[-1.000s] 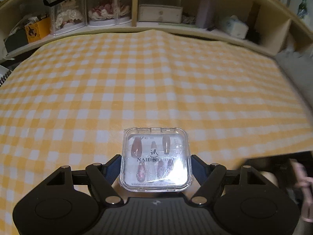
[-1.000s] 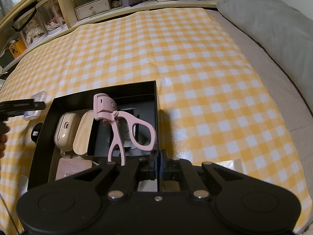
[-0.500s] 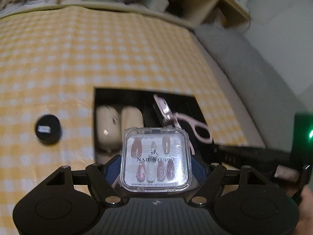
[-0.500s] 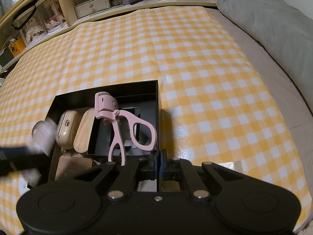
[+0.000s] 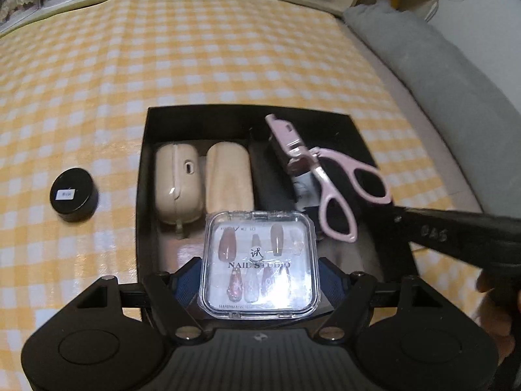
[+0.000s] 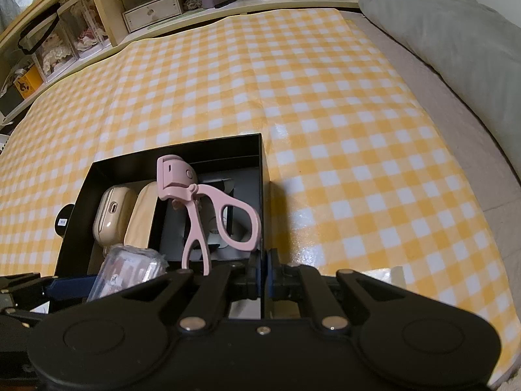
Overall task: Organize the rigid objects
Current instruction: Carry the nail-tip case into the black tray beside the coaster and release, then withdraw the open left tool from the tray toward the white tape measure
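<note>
The left claw stands wide, clamped on a clear nail case over the black box. The right claw is pinched closed on that box's wall. A yellow checked cloth covers the surface; shelves stand behind. The box's near end is hidden.

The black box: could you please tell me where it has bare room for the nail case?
Free: the box's near-left floor, below the beige cases. Crowded: its right side, under the curler. The nail case hovers over the free patch.
</note>
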